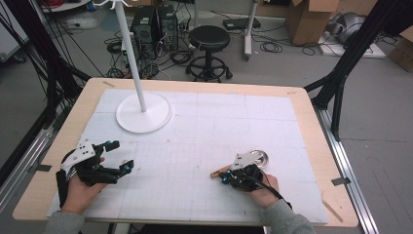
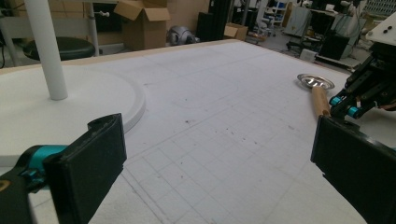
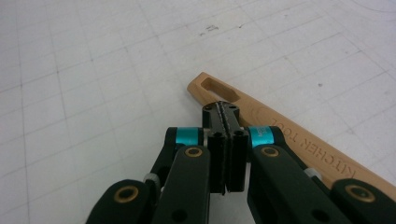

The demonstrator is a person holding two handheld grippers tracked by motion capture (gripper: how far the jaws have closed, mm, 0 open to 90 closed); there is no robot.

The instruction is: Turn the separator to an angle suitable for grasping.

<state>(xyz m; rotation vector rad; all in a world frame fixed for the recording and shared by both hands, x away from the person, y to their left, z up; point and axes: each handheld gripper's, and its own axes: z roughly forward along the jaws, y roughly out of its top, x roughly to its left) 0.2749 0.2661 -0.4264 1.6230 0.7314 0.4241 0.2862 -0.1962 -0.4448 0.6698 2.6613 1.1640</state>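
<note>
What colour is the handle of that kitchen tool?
Light brown wood, seen best in the right gripper view: the handle.

Table: white stand, wooden-handled ladle.

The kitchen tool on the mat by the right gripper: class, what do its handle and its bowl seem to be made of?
The kitchen tool's tan slotted handle looks like smooth unvarnished wood: matt, with engraved lettering. Its round shiny bowl is probably polished metal, since it mirrors the light.

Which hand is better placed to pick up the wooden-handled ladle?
Right. The right gripper, jaws shut and empty, sits directly over the ladle's wooden handle. The left gripper, jaws open, rests across the table, near the white stand.
</note>
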